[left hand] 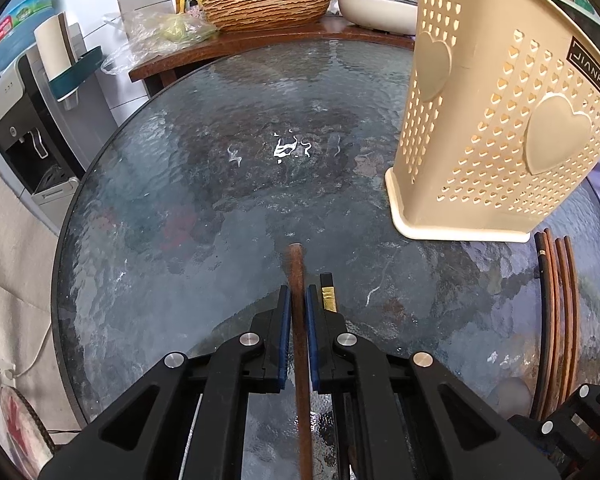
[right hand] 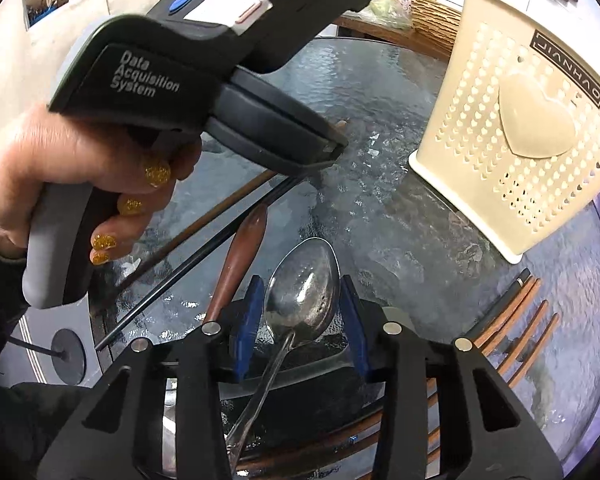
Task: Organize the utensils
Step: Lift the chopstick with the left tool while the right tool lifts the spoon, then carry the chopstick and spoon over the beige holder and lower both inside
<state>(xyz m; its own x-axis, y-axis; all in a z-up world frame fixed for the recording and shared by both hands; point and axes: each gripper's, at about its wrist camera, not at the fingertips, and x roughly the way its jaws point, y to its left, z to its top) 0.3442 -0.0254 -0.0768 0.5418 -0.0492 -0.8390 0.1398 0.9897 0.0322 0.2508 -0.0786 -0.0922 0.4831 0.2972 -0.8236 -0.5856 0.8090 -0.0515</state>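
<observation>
Closest to the left wrist camera, the left gripper (left hand: 297, 300) pinches a brown chopstick (left hand: 298, 320) between its blue pads, the stick running forward past the fingertips over the glass counter (left hand: 180, 200). Just beside the right pad lies a black, gold-banded stick end (left hand: 328, 292). In the right wrist view, the right gripper (right hand: 302, 304) stands part spread around the bowl of a metal spoon (right hand: 304, 292); whether the pads touch it I cannot tell. Left of the spoon lies a brown wooden handle (right hand: 240, 256), and a hand (right hand: 80, 168) grips the other tool. Further right, several brown chopsticks (left hand: 560, 312) lie together on the counter. Behind them stands a beige perforated utensil holder (left hand: 500, 120), upright, heart shapes on its walls.
</observation>
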